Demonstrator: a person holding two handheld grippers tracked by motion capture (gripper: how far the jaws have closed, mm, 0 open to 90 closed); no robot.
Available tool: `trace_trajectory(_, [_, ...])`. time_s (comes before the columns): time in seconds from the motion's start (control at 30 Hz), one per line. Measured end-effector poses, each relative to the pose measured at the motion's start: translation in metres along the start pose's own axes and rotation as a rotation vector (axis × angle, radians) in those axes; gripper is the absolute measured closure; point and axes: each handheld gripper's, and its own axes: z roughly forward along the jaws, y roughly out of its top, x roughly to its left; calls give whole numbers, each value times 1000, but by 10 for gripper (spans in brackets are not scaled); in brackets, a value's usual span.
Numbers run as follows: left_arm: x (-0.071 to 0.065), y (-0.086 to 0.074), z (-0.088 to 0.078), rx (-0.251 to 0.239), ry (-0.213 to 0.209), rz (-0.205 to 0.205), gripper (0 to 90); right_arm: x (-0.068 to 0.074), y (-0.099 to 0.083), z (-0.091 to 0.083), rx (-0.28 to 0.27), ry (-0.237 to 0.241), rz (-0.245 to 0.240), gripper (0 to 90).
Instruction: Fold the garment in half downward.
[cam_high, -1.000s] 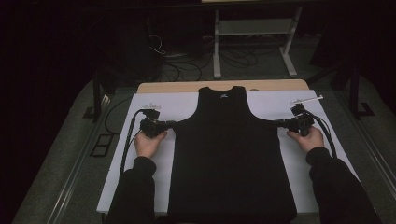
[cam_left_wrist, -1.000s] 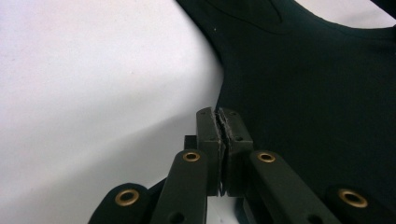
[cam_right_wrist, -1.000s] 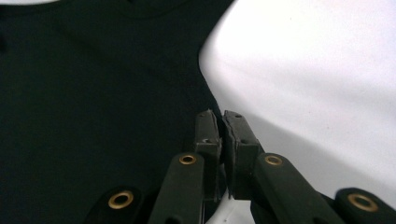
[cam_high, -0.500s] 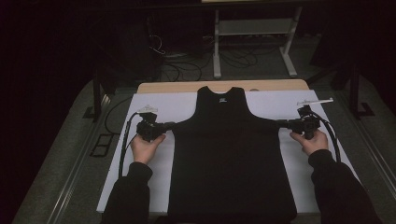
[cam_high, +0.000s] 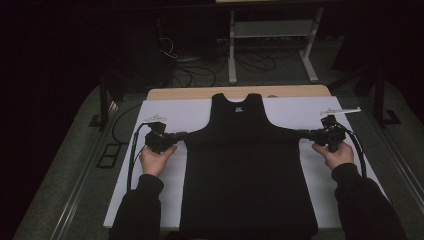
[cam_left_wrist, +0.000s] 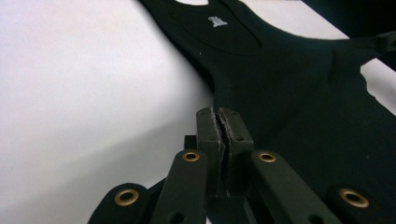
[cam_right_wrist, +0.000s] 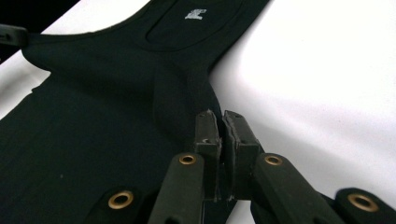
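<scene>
Lying flat on white-covered counter (cam_high: 165, 112): black sleeveless fabric top (cam_high: 245, 170), neck end toward far edge, small pale label (cam_left_wrist: 217, 21) inside collar. Gripped at both side edges below armholes. Left gripper (cam_high: 182, 136), jaws clamped together on left edge of garment (cam_left_wrist: 280, 93). Right gripper (cam_high: 304, 133), jaws likewise pinched on right edge (cam_right_wrist: 116, 102), fabric pulled outward to points. Hands (cam_high: 156, 159) resting on counter behind each tool.
</scene>
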Motion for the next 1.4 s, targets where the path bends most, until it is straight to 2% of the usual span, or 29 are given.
trace_trajectory(0.1, [-4, -2, -2, 7, -3, 5, 864, 1, -1, -3, -8, 0, 1, 838])
trace_trajectory(0.27, [-9, -2, -10, -11, -17, 7, 863, 4, -4, -9, -24, 8, 7, 838])
trace_trajectory(0.77, [-16, -6, -26, -40, -39, -4, 861, 10, -8, -23, -58, 36, 13, 837])
trace_trajectory(1.4, [-25, -18, -36, -24, -53, -3, 857, 23, -20, -35, -75, 51, -2, 834])
